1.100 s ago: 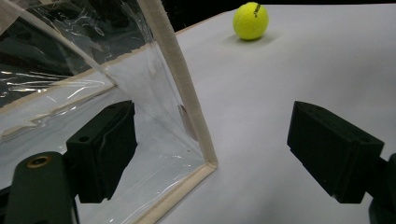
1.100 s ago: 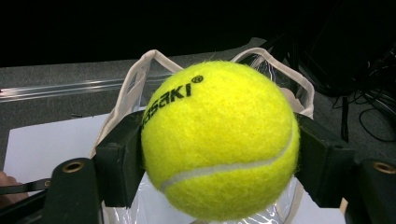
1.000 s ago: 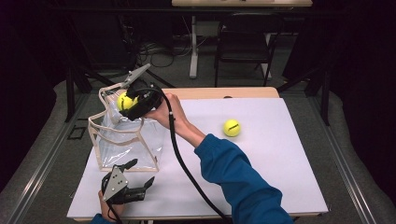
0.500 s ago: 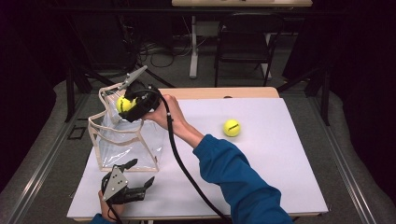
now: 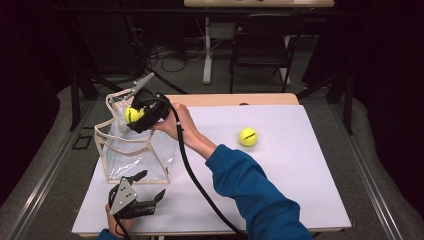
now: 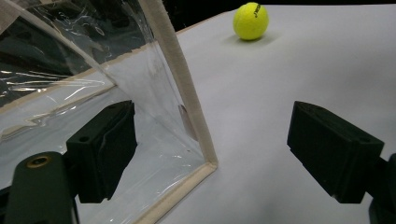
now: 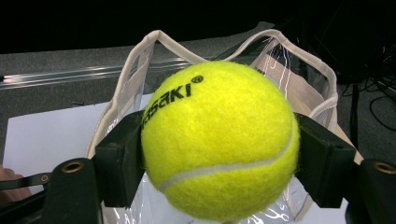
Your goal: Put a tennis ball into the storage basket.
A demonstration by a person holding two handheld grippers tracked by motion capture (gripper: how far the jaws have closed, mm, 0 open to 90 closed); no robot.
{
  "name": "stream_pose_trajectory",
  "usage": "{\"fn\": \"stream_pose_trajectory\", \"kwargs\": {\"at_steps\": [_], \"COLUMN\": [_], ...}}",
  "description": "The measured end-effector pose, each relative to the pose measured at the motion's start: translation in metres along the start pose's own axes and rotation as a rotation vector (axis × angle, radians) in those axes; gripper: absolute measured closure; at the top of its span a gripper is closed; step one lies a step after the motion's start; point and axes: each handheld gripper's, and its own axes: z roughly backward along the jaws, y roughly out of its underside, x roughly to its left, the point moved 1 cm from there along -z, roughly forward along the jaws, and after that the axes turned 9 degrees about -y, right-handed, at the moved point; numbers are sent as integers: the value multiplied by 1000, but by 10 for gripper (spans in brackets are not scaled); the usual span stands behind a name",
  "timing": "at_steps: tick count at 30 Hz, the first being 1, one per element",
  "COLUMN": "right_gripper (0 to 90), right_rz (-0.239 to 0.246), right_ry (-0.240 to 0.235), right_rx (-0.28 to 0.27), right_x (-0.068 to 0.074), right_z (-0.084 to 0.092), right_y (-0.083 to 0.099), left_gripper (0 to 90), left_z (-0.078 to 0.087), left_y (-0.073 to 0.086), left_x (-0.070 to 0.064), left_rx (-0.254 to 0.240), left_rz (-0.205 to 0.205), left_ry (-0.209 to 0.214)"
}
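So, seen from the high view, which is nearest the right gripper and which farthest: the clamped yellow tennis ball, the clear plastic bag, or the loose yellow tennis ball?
1. Clamped yellow tennis ball, between its jaws.
2. Clear plastic bag, directly beneath.
3. Loose yellow tennis ball, off toward the table's right.

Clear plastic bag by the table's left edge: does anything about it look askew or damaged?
Nothing damaged. The clear plastic bag with beige trim stands upright and open, though its soft walls are wrinkled and its handles lean unevenly. The right tongs hold a yellow tennis ball over it.
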Motion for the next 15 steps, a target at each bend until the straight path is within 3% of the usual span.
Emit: {"fn": "stream_pose_trajectory", "kwargs": {"at_steps": [13,15], "right_gripper": [251,212], "right_rz": [-2,2], "right_ry": [-11,-7], "right_rx": [20,27], "right_x": [3,3], "right_z": [-6,-7], "right_y": [1,2], "left_gripper": [158,158], "left_z": [0,0], "left_y": [0,0], "left_x": [0,0], "left_rx": [1,1], "left_rz": [-1,-2], "left_ry": [-1,1]}}
